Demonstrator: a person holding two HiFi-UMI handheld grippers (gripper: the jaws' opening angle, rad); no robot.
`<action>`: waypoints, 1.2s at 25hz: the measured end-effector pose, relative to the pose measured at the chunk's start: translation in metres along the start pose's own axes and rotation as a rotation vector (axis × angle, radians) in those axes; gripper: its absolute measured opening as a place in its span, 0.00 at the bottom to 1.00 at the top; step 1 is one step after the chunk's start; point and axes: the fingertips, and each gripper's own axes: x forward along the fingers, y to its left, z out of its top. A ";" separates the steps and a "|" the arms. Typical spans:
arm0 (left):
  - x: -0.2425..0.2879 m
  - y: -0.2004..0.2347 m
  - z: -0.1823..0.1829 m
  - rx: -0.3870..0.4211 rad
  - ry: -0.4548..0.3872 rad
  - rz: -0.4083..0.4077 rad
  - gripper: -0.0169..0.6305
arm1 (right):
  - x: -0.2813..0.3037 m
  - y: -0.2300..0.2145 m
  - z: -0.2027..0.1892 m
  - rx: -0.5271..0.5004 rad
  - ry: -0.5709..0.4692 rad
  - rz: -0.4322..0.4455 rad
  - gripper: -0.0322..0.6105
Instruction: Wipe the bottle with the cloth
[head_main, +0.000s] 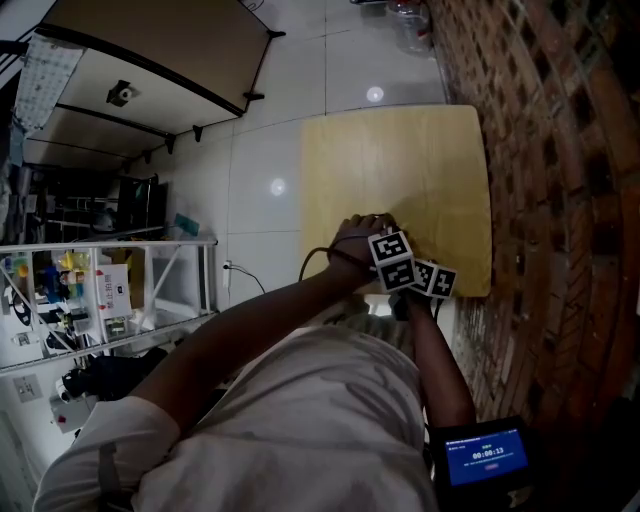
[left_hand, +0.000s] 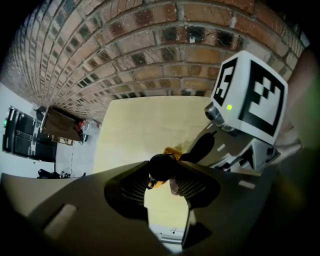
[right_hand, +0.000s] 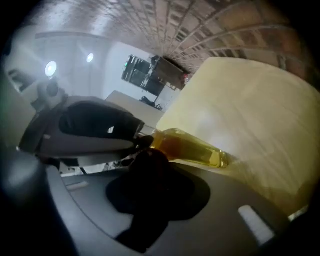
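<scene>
Far left in the head view: a white shelf rack (head_main: 110, 290) crowded with small items, standing on a pale tiled floor (head_main: 270, 200).

Right of that, a bare left forearm (head_main: 260, 310), reaching diagonally up from the lower left to the near edge of the pale wooden worktop (head_main: 400, 170). Wrist bent over, left hand (head_main: 355, 238) curled on top of its tool, knuckles up.

Just right of the hand, the first marker cube (head_main: 392, 260), riding on the left claw (left_hand: 161, 172), which points steeply down at the wood. Seen along that claw: ribbed pads closed on the dark top end of the bottle (right_hand: 192, 149), yellow liquid showing just past the tips. Bottle placed over the near part of the worktop; touching the wood or not, cannot tell.

Right again, a second marker cube (head_main: 436, 281) just beside the first, on the right claw (right_hand: 150, 167). Carried by a right forearm (head_main: 440, 360) rising almost straight from the bottom of the head view, elbow close to the body. Clamped on a dark cloth (right_hand: 150, 185), bunched between the jaws and pressed against the bottle near its neck, close beside the left claw's black finger. Beyond the cloth, the clear bottle body stretching away rightward over the pale wood.

Far right: a red brick wall (head_main: 560, 200) along the worktop's edge, and low down a small screen (head_main: 485, 455) glowing blue.
</scene>
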 end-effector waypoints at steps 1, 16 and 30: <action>0.000 0.000 0.002 0.003 0.000 0.001 0.31 | 0.000 -0.002 0.001 0.062 -0.011 0.019 0.18; 0.007 -0.011 -0.001 0.052 0.018 0.005 0.31 | 0.015 -0.142 -0.048 0.557 -0.052 -0.197 0.17; 0.001 -0.013 -0.017 0.205 -0.125 0.079 0.35 | -0.046 -0.132 -0.044 0.309 -0.061 -0.154 0.18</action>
